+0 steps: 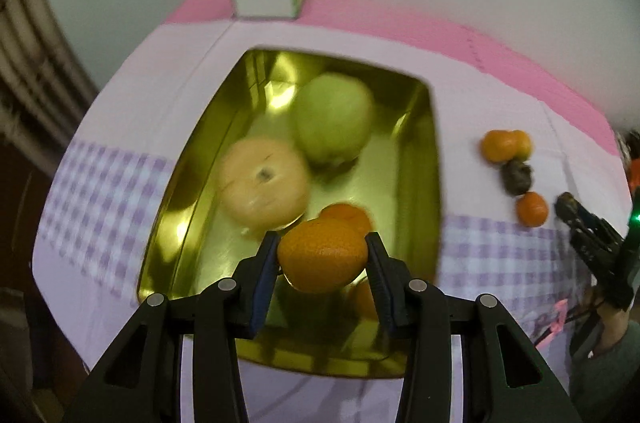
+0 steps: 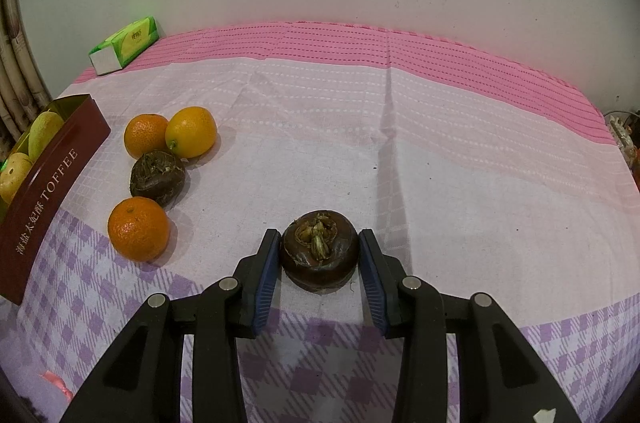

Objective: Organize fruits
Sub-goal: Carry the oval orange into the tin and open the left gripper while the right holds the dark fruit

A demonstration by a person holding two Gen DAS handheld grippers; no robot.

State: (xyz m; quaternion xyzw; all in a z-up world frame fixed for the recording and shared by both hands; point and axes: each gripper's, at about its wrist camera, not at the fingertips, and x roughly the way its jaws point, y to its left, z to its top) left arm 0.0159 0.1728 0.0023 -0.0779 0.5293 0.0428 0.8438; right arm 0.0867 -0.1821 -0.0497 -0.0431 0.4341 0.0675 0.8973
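My left gripper is shut on an orange mandarin and holds it above the near part of a gold-lined tin. In the tin lie a green pear, a pale yellow fruit and another mandarin. My right gripper is closed around a dark brown water chestnut that sits on the cloth; the pads touch or nearly touch its sides. The right gripper also shows in the left wrist view.
On the cloth left of the right gripper lie three mandarins and a second water chestnut. The red TOFFEE tin wall stands at the left. A green tissue pack sits at the back left near the wall.
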